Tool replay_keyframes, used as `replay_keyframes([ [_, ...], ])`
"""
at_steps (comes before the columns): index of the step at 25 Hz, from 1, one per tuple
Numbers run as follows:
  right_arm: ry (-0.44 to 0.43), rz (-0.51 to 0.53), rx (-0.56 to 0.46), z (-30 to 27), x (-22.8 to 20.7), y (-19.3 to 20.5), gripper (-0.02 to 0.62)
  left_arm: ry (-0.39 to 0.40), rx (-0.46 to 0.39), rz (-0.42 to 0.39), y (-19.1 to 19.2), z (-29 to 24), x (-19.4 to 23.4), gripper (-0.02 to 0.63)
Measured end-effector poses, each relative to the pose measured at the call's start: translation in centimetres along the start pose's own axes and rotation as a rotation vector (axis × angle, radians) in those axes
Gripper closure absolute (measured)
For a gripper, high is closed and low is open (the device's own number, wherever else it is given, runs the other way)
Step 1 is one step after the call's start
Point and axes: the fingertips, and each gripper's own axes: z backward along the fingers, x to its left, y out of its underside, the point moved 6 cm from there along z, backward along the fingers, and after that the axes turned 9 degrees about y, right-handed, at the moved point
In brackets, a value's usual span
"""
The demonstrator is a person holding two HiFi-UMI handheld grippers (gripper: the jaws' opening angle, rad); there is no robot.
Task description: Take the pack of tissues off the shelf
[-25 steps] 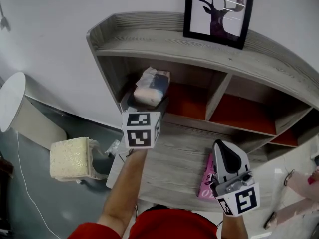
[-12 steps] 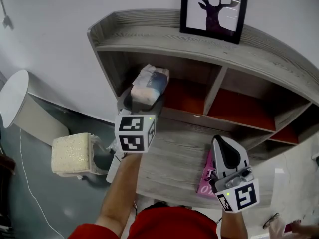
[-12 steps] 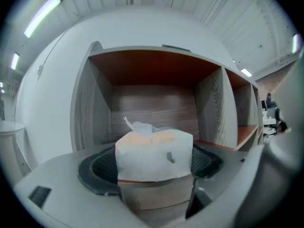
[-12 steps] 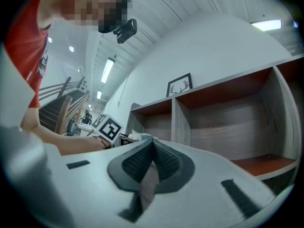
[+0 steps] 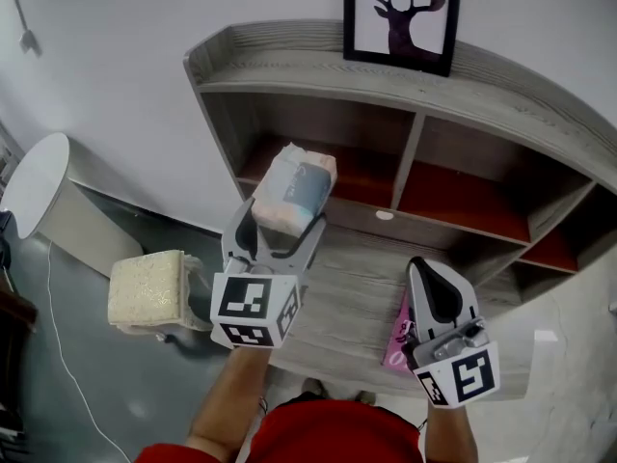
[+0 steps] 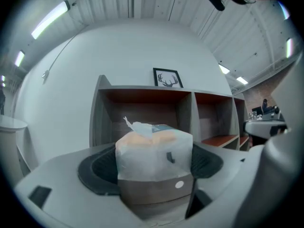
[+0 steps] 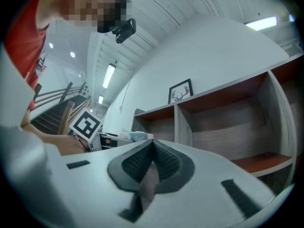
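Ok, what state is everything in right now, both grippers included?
Left gripper: jaws have just been closing, shut on the pack of tissues.
Pack of tissues: out of its compartment, held in the air.
Right gripper: shut, empty.
Shelf: visible compartments empty.
Framed picture: upright on the shelf top.
Pink packet: lying flat on the lower ledge.

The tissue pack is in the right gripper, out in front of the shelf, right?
No. The left gripper holds the tissue pack, out in front of the shelf; its jaws have just been closing on it, as the left gripper view shows.
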Motion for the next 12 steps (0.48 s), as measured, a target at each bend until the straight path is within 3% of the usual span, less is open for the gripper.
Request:
replay_keyframes([
  [12,-0.034,-0.025,-0.015,2.3,0.7,-0.5,0.591,0.007,-0.069,0.018,-0.5,5.8,-4.6,0.186],
])
